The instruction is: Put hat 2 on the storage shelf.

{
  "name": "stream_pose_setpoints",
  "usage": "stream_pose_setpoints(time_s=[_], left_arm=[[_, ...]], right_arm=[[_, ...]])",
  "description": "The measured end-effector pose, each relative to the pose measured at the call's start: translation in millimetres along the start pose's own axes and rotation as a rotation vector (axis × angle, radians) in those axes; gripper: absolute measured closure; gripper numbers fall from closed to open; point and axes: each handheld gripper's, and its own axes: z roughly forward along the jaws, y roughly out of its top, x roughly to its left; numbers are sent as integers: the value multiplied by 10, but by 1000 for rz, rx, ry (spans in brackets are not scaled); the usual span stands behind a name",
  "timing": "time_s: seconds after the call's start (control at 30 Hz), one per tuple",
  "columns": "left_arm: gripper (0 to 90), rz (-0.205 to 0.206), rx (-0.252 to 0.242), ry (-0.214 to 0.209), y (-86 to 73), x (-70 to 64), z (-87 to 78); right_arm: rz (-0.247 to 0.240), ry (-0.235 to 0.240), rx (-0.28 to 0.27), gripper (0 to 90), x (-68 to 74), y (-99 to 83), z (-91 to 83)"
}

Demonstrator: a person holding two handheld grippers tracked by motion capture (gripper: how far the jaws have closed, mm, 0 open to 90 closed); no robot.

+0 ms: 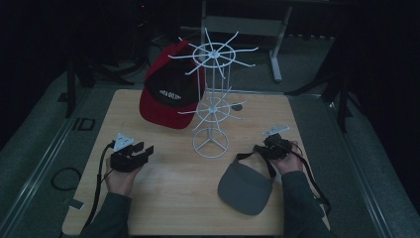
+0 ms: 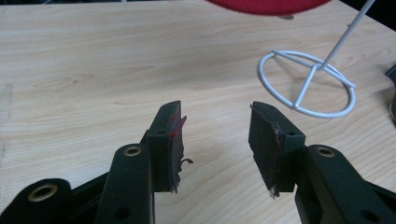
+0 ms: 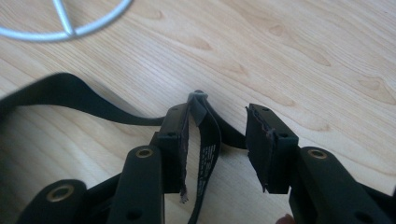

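The left gripper rests low over the near-left part of the table, held in the person's left hand. In the left gripper view its jaws stand apart with bare wood between them; the worn pads carry a smear of red and hold nothing.

The right gripper sits at the near right, in the right hand. Its jaws are spread too, and a black strap runs up between them, lying close against the left pad without being pinched. A small grey tab shows at the strap's top end.

That strap belongs to a grey visor lying flat on the table near the right hand, its rounded brim toward the near edge and its band looping up to the gripper.

Between the two grippers, farther back, stands a white wire rack with a ring base, a thin pole and two tiers of spoked arms. A red cap with a black front panel and white lettering hangs on the rack's left side, its brim dipping toward the far-left tabletop.
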Motion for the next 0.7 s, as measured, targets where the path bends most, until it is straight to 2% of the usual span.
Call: stream_pose_setpoints(time_s=[0.3, 0.4, 0.57, 0.7], left_arm=[[548, -14, 11, -4, -56, 22, 35], [548, -15, 13, -5, -65, 20, 43], [545, -14, 20, -5, -79, 11, 59], [541, -17, 30, 0, -101, 30, 85]], right_arm=[[-68, 1, 71, 584, -25, 41, 148], [-98, 8, 94, 599, 8, 37, 196], [-105, 20, 120, 638, 22, 40, 267], [-88, 34, 126, 700, 20, 53, 302]])
